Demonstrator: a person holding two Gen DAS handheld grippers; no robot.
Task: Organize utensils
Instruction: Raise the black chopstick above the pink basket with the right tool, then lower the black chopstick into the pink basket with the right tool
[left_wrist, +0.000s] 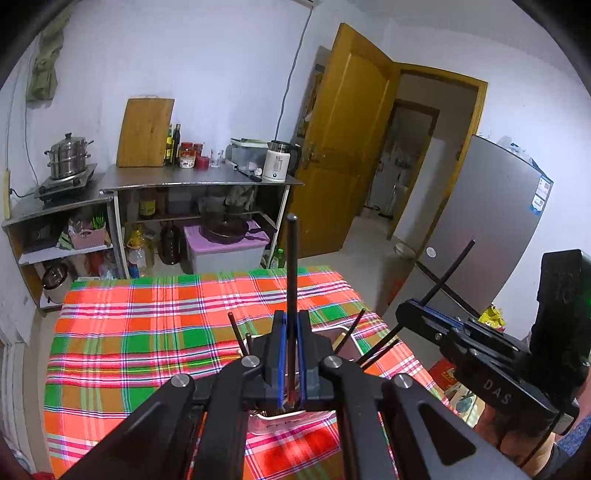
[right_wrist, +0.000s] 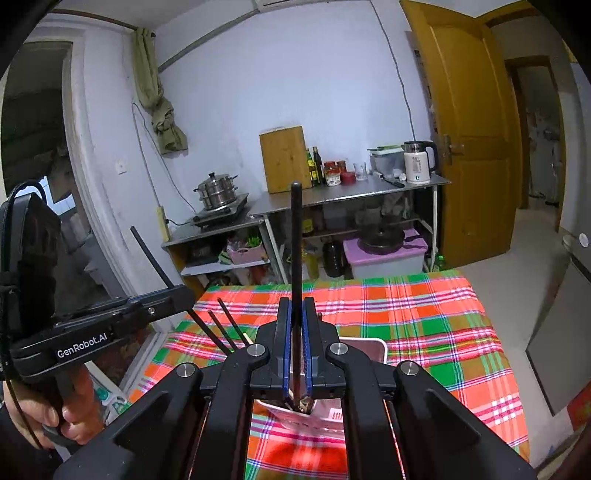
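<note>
Both grippers, the left gripper (left_wrist: 291, 354) and right gripper (right_wrist: 295, 354), are showing black frames, blue-edged fingers (right_wrist: 287, 354), silver screws, and white "GenRobot.AI" lettering.

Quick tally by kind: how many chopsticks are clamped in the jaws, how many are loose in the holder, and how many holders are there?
Held chopsticks, one per pair of jaws: 2
Loose chopsticks in the holder: 3 visible, maybe more hidden
Holder: 1
Total: 6
</note>
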